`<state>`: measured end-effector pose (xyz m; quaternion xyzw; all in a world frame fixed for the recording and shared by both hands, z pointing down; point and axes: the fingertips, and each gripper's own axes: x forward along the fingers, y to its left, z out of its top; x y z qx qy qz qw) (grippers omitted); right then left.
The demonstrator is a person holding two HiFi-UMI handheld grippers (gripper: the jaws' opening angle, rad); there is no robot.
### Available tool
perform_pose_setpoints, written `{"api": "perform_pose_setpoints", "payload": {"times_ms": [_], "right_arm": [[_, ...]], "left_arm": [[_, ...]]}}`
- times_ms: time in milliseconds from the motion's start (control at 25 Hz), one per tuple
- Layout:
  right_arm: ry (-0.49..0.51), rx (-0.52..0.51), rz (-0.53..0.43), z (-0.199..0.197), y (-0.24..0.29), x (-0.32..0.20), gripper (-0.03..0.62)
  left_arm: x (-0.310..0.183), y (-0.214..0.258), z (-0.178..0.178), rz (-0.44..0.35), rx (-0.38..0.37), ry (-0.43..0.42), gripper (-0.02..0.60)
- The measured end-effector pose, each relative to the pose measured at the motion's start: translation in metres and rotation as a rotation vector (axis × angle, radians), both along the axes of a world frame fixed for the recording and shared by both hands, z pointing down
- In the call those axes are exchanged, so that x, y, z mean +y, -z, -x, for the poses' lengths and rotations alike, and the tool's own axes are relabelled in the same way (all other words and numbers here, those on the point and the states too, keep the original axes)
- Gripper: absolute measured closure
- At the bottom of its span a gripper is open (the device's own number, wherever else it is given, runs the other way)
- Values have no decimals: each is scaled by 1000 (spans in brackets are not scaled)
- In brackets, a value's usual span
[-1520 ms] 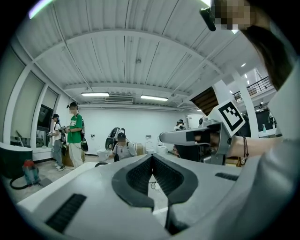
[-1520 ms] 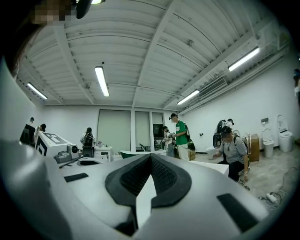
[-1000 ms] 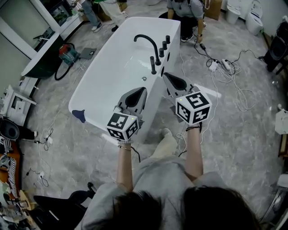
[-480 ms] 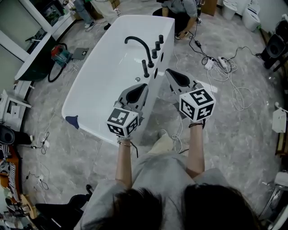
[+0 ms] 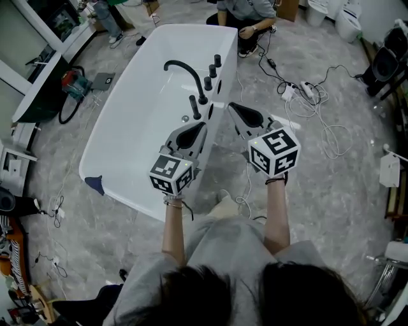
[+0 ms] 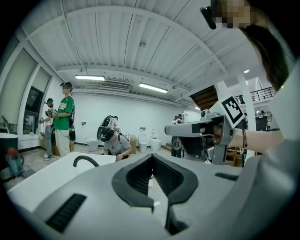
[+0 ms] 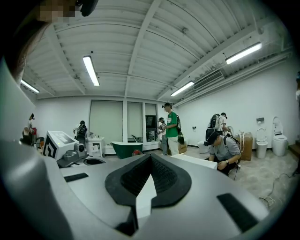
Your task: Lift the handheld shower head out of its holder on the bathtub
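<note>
A white bathtub (image 5: 127,137) carries a black curved spout (image 5: 180,67) and a row of black knobs (image 5: 212,70) on its right rim. Nearest of the row stands the black handheld shower head (image 5: 194,106), upright in its holder. My left gripper (image 5: 203,125) hovers over the rim just short of it, jaws together and empty. My right gripper (image 5: 231,106) hangs outside the tub, right of the shower head, also shut and empty. The left gripper view shows the meeting jaws (image 6: 151,156) and the spout (image 6: 86,161) far off. The right gripper (image 7: 150,157) points past the tub's rim (image 7: 194,161).
A person (image 5: 245,13) crouches at the tub's far end and another stands at the back left. Cables and a power strip (image 5: 306,92) lie on the floor to the right. A dark green tub (image 5: 38,95) and a red device (image 5: 71,83) are at the left.
Both grippers have advanced along the tub's right side, and the spout and shower head now lie closer to them. Both stay shut.
</note>
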<state>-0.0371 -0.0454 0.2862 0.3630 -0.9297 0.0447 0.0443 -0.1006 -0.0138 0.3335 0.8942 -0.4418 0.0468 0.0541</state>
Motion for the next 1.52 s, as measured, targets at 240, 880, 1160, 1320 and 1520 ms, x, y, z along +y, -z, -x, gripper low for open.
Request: {"api": "perform_pose_setpoints", "payload": {"times_ms": [240, 880, 1160, 1320, 1520], "right_arm": [[39, 23, 3, 4, -2, -27, 594], [129, 3, 55, 14, -32, -93, 594], [247, 15, 46, 25, -35, -107, 594], [323, 22, 50, 33, -31, -123, 594], [425, 52, 43, 37, -29, -148, 594]], "left_arm": [[-32, -4, 5, 3, 13, 31, 575], [-99, -23, 10, 14, 8, 108, 575], [-114, -25, 3, 11, 22, 188, 575], [-127, -24, 9, 22, 36, 268, 575], [-142, -24, 6, 29, 69, 386, 575]]}}
